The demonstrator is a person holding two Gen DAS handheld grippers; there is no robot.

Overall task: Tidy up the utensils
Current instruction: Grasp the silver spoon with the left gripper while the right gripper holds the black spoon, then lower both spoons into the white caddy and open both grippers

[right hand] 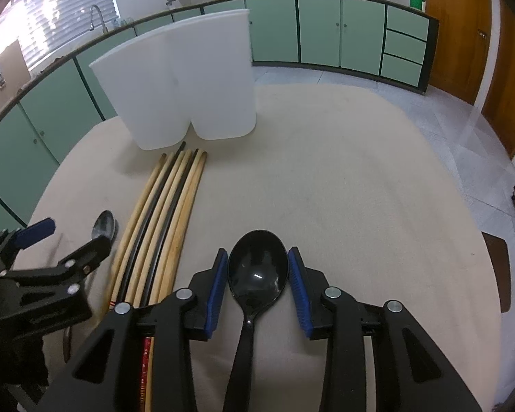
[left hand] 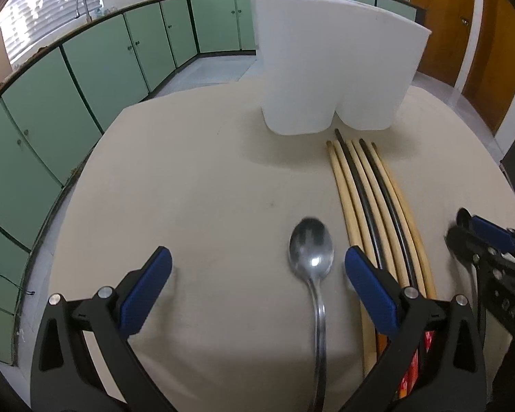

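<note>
A metal spoon [left hand: 310, 250] lies on the beige table [left hand: 189, 189], its bowl between the wide-apart blue pads of my left gripper [left hand: 257, 257], which is open and touches nothing. A black spoon [right hand: 257, 271] sits in my right gripper [right hand: 257, 254], both pads against the sides of its bowl and the handle running back under the jaws. Several chopsticks [right hand: 161, 213], pale wood and black, lie side by side between the two spoons. They point at a white two-compartment holder [right hand: 185, 82] standing at the far side. The right wrist view also shows the left gripper [right hand: 75, 233] and the metal spoon [right hand: 103, 223].
Green cabinets [left hand: 96, 68] under a counter curve around the room beyond the table, with a wooden door [right hand: 456, 34] on the right. Bare tablecloth [right hand: 360, 189] stretches right of the black spoon. A brown chair back [right hand: 496, 271] shows past the table's right edge.
</note>
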